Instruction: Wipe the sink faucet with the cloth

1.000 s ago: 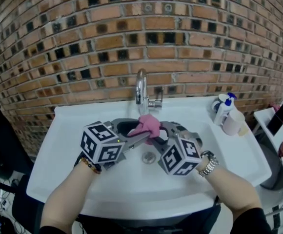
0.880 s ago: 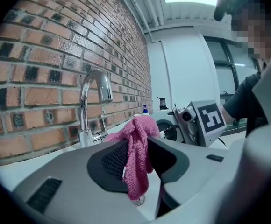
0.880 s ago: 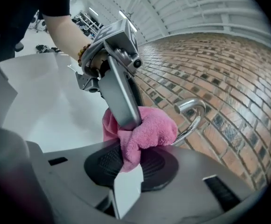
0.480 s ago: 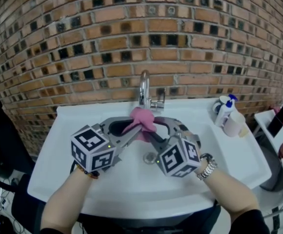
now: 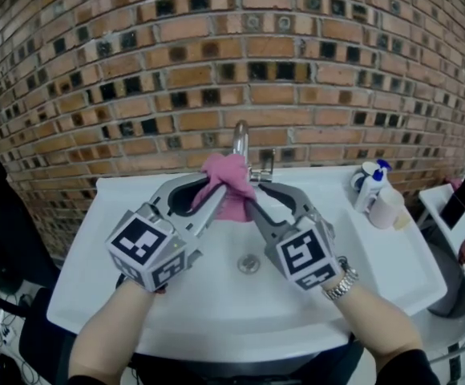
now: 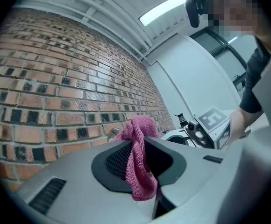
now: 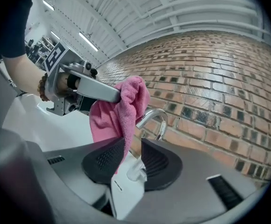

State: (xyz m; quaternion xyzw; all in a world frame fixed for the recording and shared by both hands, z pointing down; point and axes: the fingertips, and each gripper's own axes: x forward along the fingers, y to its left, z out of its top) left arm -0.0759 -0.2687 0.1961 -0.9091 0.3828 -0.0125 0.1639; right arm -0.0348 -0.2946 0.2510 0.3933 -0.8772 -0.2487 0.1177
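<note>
A pink cloth [image 5: 226,179] hangs bunched in front of the chrome faucet [image 5: 240,135], above the white sink [image 5: 136,215]. My left gripper [image 5: 216,184] has just been closing and is shut on it; the cloth [image 6: 138,162] is pinched between the pads and its top sticks out past the tips. My right gripper [image 5: 256,195] has just been opening and stands open just right of the cloth. In the right gripper view the cloth [image 7: 119,108] hangs from the left gripper [image 7: 117,96], its tail by one pad of the right gripper [image 7: 133,160] without being pressed. The faucet [image 7: 155,120] curves just behind.
A brick wall rises right behind the faucet. The drain [image 5: 249,263] lies below both grippers. A spray bottle [image 5: 369,181] and a white cup [image 5: 385,203] stand on the sink's right rim. A black chair [image 5: 0,215] is at the left.
Both grippers rose from the basin toward the faucet's top. The cloth passed from the right gripper's jaws to the left's: the left closed on it, the right opened.
</note>
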